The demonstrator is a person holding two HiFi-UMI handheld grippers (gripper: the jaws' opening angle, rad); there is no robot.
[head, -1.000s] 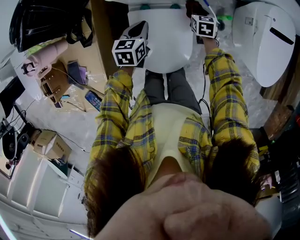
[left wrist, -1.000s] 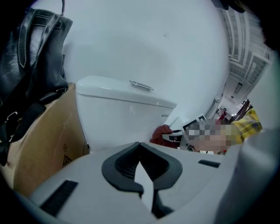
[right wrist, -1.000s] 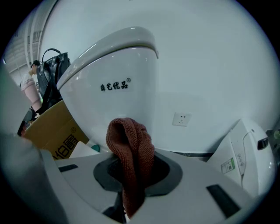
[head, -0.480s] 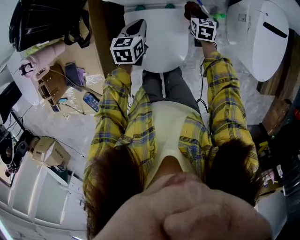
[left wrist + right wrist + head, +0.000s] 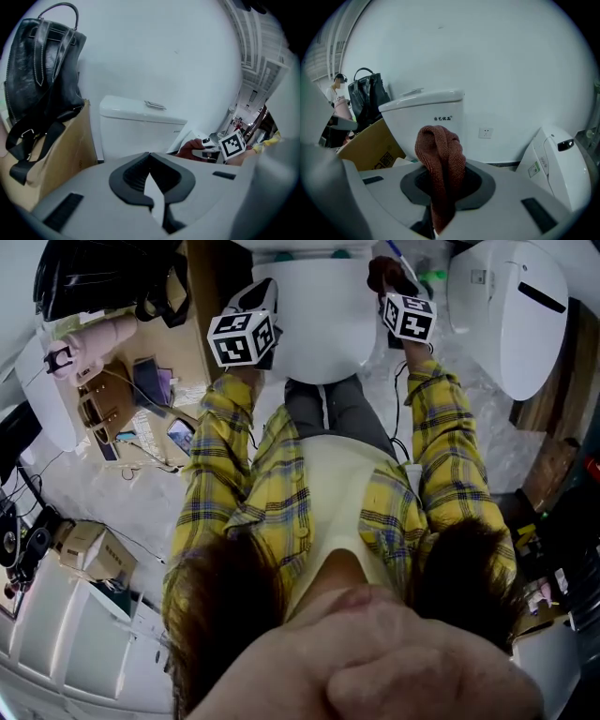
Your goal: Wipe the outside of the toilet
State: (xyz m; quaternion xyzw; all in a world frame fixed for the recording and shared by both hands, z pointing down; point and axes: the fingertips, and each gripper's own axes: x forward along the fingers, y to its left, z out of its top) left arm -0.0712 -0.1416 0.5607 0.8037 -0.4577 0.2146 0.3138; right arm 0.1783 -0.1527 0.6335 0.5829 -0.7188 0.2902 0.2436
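Since one second ago, the left gripper (image 5: 149, 157) has shifted to the person's left and slightly forward in the head view, and the right gripper (image 5: 440, 169) has come a little back toward the person; the toilet (image 5: 323, 320) has not moved.

Left gripper: jaws together at the tips, nothing between them. Only a thin pale sliver shows behind the closed pads. In the head view it stands at the left edge of the toilet's closed lid.

Right gripper: jaws clamped on a reddish-brown cloth (image 5: 440, 147). The cloth stands up in a fold above the jaws and hangs down between them. In the head view this gripper sits by the right rear edge of the lid. No view shows whether the cloth touches the porcelain.

Toilet: white, lid down, directly in front of the person and between the two grippers. Its tank (image 5: 140, 129) stands against the white wall, lid in place.

Surroundings: a black bag (image 5: 42, 70) rests on top of a cardboard box (image 5: 58, 157), just beside the tank on the left. A second white toilet unit (image 5: 555, 159) stands to the right, apart from the first. A wall socket (image 5: 486, 133) sits between the two, low on the wall. The person's sleeves (image 5: 450, 446) are yellow plaid.
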